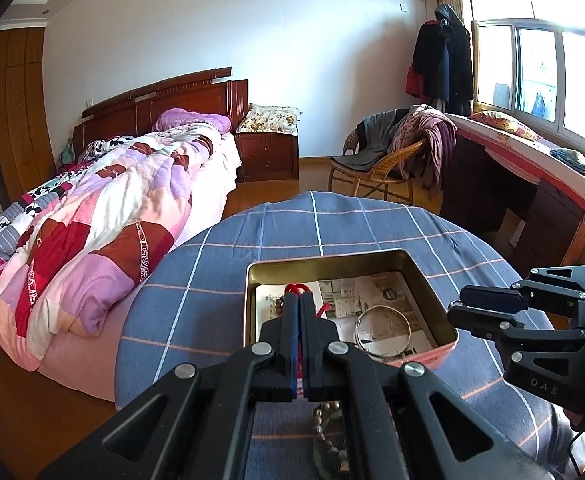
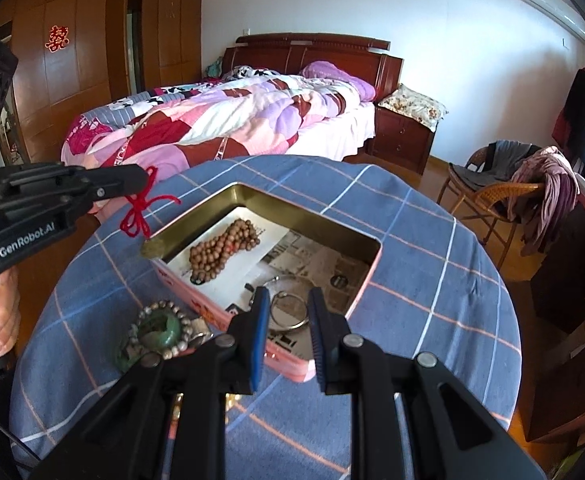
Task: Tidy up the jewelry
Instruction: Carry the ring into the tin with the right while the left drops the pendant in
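left gripper (image 2: pixel 146 178) jaws pinch a red cord (image 2: pixel 142 210) hanging above the tin (image 2: pixel 252 196) | right gripper (image 2: pixel 286 300) jaws slightly apart, empty, over silver bangle (image 2: pixel 288 312) | wooden beads (image 2: pixel 224 250) in tin | jade bracelet (image 2: pixel 158 330) on tablecloth (image 2: pixel 432 280)

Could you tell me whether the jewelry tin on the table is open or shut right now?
Open. The tin has no lid on it; its paper-lined inside shows, with brown wooden beads and a silver bangle lying inside.

Left gripper (image 1: pixel 299 300) jaws clamped on red cord (image 1: pixel 297 289) above tin (image 1: pixel 432 284); bangle (image 1: pixel 384 330) inside.
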Motion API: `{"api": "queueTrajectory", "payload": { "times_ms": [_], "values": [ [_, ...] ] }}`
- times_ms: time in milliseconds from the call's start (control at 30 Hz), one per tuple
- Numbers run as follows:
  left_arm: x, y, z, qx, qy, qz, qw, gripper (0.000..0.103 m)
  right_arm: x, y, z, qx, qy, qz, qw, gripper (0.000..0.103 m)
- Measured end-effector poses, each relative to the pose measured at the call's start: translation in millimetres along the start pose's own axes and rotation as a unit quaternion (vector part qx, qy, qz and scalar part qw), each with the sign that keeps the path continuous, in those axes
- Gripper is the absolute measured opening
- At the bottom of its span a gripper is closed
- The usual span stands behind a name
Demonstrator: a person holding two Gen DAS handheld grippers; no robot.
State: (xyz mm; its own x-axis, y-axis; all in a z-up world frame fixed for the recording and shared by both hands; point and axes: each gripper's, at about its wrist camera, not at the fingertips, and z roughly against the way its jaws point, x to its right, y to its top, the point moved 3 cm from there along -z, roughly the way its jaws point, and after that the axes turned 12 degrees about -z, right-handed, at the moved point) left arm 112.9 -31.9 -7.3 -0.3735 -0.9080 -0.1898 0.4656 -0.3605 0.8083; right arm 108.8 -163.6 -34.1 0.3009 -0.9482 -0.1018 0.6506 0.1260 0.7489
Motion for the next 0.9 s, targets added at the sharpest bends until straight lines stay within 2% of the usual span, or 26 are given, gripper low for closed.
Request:
{"api": "queueTrajectory", "payload": {
  "times_ms": [500, 900],
  "values": [
    [3, 13, -25, -0.007, 0.003, -0.010, 0.9999, 0.000, 5, 15, -14, -0.002, -0.003, -0.002, 1.000, 0.022],
    [6, 12, -59, -0.030, 0.007, -0.015, 0.9994, 0.000, 11, 18, -40, -0.010, -0.006, -0.012, 1.000, 0.022]
  ]
}}
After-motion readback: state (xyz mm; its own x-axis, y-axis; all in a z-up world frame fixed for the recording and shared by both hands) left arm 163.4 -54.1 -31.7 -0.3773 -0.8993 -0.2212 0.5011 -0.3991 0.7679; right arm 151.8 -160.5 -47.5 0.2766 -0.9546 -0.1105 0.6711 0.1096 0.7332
